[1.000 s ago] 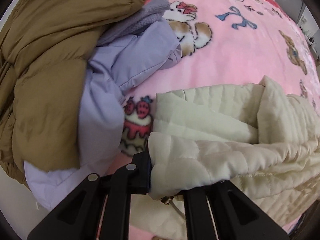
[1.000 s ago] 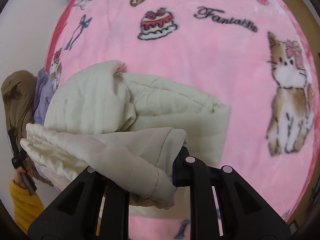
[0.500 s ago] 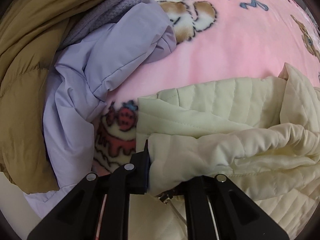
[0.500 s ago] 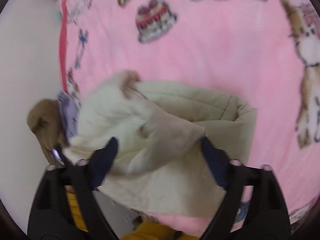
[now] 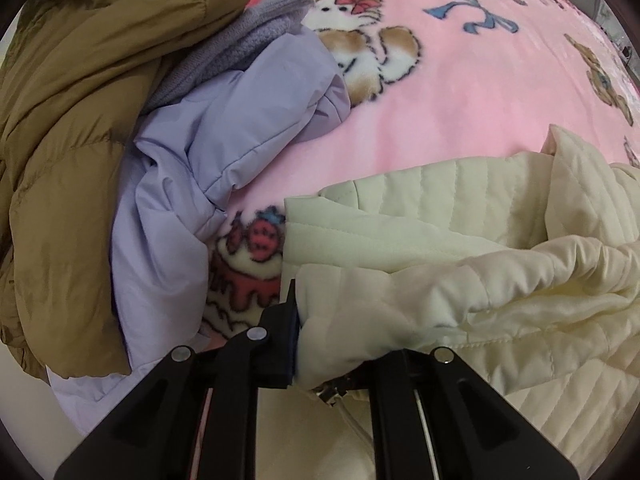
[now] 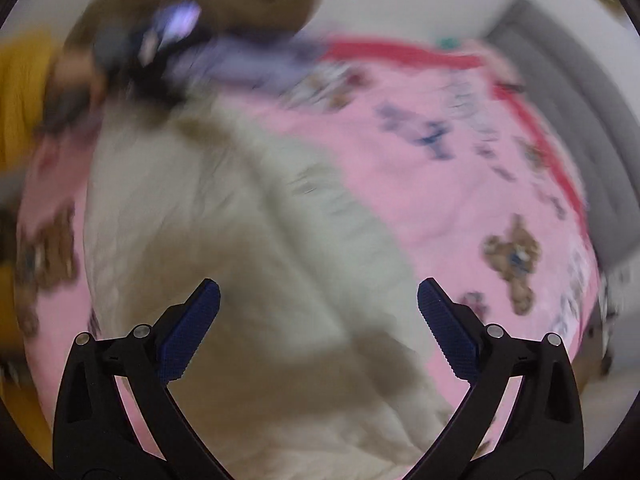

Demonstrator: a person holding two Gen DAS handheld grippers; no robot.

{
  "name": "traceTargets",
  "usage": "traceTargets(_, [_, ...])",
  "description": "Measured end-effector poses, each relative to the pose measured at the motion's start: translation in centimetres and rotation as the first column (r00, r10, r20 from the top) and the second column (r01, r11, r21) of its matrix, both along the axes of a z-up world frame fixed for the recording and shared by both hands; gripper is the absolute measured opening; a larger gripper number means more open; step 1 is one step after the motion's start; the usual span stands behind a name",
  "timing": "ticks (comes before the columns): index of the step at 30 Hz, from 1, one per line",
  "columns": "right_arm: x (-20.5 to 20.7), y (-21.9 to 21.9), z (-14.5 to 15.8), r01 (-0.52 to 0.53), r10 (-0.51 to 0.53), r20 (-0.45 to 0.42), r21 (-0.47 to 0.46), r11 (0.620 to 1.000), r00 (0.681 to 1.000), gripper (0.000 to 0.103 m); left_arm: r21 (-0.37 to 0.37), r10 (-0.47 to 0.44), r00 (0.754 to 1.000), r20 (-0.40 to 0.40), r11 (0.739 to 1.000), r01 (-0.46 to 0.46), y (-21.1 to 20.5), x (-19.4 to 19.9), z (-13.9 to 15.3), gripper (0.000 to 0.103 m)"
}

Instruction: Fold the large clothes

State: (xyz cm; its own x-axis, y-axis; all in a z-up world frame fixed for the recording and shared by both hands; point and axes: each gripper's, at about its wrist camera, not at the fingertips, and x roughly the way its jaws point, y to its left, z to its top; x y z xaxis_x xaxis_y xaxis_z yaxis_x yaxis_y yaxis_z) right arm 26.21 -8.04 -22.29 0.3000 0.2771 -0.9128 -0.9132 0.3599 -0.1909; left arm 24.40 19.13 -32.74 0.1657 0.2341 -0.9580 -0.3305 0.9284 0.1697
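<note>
Left gripper (image 5: 340, 344) has its jaws clenched on a bunched edge of the cream quilted jacket (image 5: 460, 248), which lies on the pink blanket (image 5: 460, 112) — a grip that looks meant to pin that side so the fold holds. Right gripper (image 6: 319, 332) hangs over the jacket with jaws spread wide and nothing between them, in a blurred view, likely free for another hold. Lavender jacket (image 5: 208, 168) and brown coat (image 5: 76, 128) sit heaped just beside, untouched.
</note>
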Motion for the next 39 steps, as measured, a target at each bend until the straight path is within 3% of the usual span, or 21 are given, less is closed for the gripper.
traceTargets(1, [0.2,0.4,-1.0,-0.007,0.006,-0.063,-0.025,1.000,0.998,0.050,0.000,-0.002,1.000,0.012,1.000,0.002,0.1,-0.3,0.3,0.012])
traceTargets(2, [0.9,0.4,-1.7,0.017,-0.020,-0.146,-0.020,1.000,0.989,0.037,-0.011,-0.004,0.999,0.034,1.000,0.004,0.2,-0.7,0.6,0.012])
traceTargets(5, [1.1,-0.9,0.2,0.082,-0.068,-0.173,0.076,0.994,0.983,0.016,-0.046,0.048,0.990,0.133,0.998,-0.043,0.9,-2.9,2.8,0.012])
traceTargets(8, [-0.4,-1.1,2.2,0.082,-0.076,-0.067,0.094,0.992,0.995,0.016,-0.025,0.064,0.971,0.230,0.998,-0.060,0.6,-3.8,6.0,0.011])
traceTargets(10, [-0.2,-0.7,2.0,0.071,-0.073,0.025,0.072,0.995,0.997,0.016,-0.018,0.072,0.969,0.238,0.997,-0.070,0.2,-3.0,6.5,0.011])
traceTargets(11, [0.4,-0.4,1.7,0.080,-0.082,0.031,0.055,0.995,0.996,0.016,-0.010,0.062,0.973,0.221,0.998,-0.061,-0.1,-1.9,6.3,0.011])
traceTargets(13, [2.8,0.0,0.1,0.123,-0.124,0.024,0.037,0.992,0.992,0.016,0.000,0.047,0.984,0.175,0.999,-0.047,-0.3,0.1,5.4,0.011])
traceTargets(18, [5.9,0.8,-2.2,0.224,-0.225,0.025,0.042,0.974,0.974,0.017,0.037,0.025,0.989,0.145,0.999,-0.031,-0.9,3.0,4.1,0.011])
traceTargets(22, [8.4,0.1,-5.0,0.330,-0.327,-0.079,0.025,0.944,0.942,0.028,0.025,0.021,0.998,0.067,0.999,-0.023,-0.7,5.4,1.2,0.014])
traceTargets(24, [10.5,-1.1,-6.9,0.413,-0.394,-0.246,0.032,0.910,0.886,0.029,0.022,0.006,0.999,0.039,1.000,-0.007,-0.6,5.9,0.1,0.021])
traceTargets(26, [11.4,-2.0,-7.8,0.472,-0.432,-0.322,0.052,0.880,0.842,0.029,0.088,-0.004,0.999,0.045,0.996,0.000,-0.5,5.8,-0.1,0.053])
traceTargets(30, [11.5,-1.7,-8.6,0.475,-0.439,-0.330,0.035,0.879,0.836,0.030,0.118,-0.019,0.993,0.113,0.993,0.005,0.9,5.1,0.9,0.082])
traceTargets(34, [11.4,-1.3,-8.7,0.459,-0.428,-0.316,0.027,0.888,0.847,0.031,0.105,-0.048,0.991,0.128,0.994,0.034,1.6,4.7,2.0,0.084])
traceTargets(39, [11.5,-1.4,-8.6,0.458,-0.426,-0.323,0.026,0.889,0.845,0.032,0.245,-0.250,0.956,0.156,0.947,0.208,-0.5,3.5,5.7,0.085])
